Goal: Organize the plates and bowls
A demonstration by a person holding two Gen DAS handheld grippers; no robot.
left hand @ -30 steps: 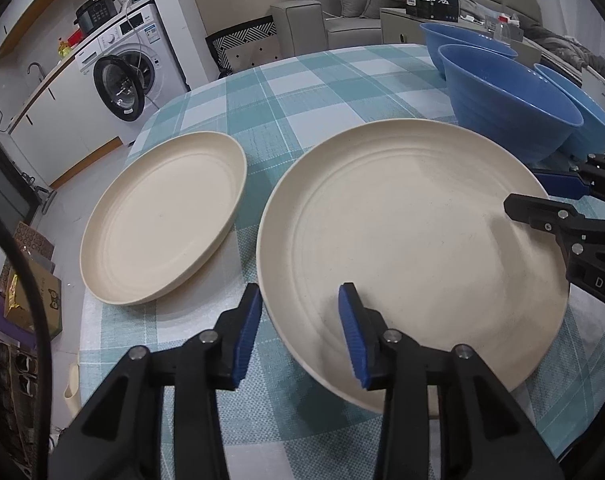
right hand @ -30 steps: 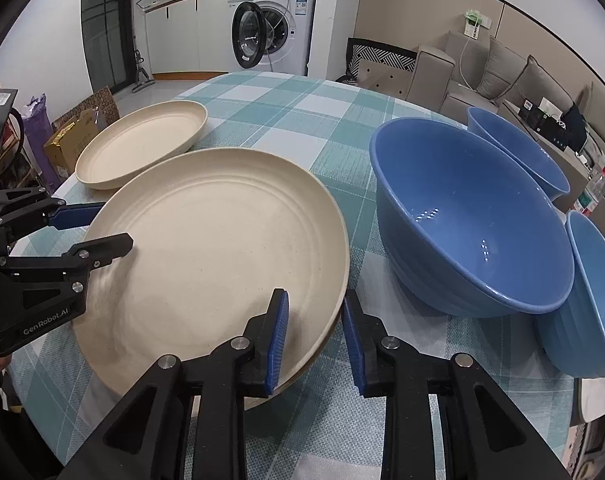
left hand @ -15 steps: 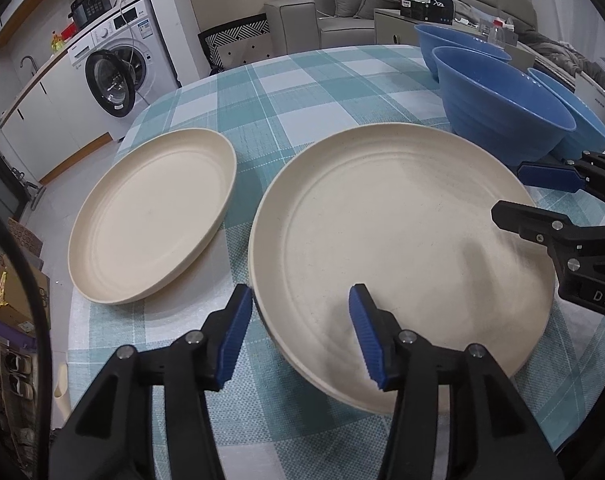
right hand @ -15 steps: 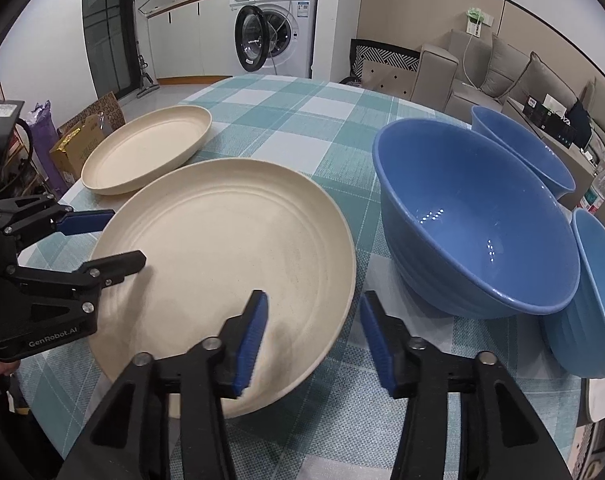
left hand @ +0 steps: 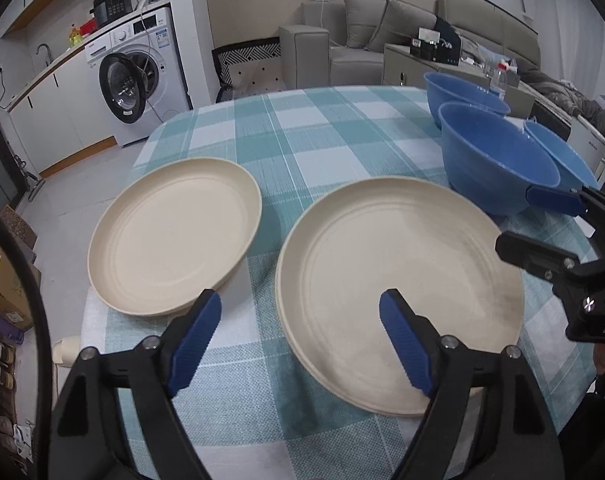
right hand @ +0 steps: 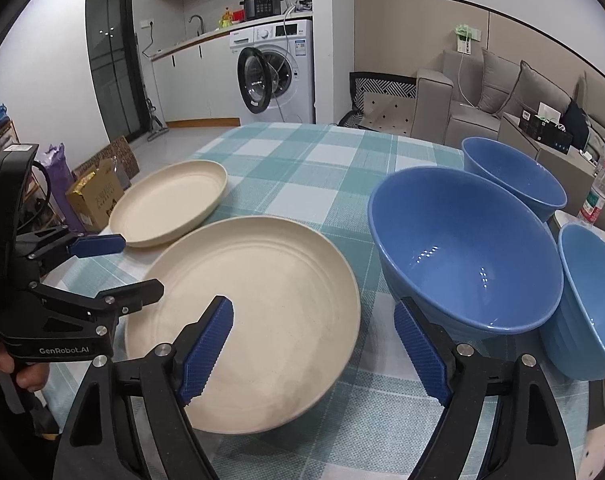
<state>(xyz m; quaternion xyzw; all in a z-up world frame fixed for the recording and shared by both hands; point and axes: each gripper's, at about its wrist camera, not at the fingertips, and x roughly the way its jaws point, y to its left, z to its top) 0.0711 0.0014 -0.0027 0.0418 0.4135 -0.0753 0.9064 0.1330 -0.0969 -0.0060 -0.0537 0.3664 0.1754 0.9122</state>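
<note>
Far left on the teal-and-white checked tablecloth (left hand: 302,152): the smaller cream round plastic plate (left hand: 174,236) is sitting alone, untouched.

Just right of it, the left gripper (left hand: 300,338) is hanging above the near edge of the large cream round plate (left hand: 398,268). A second ago its blue pads (left hand: 194,340) were pinching that rim; now the jaws are opening, nothing is between them and the plate is lying flat on the cloth.

Next, the right gripper (right hand: 314,352) is doing the same on the plate's other side: jaws opening, off the rim they were clamping a moment back, one pad over the plate, the other near the closest deep blue plastic bowl (right hand: 462,252).

Far right: two more blue bowls (right hand: 514,176), one behind, one beside, none nested.

Reading: the large plate is being set down and released beside the small one. Plates are not yet stacked and bowls are still loose, so most of the sorting is remaining.
</note>
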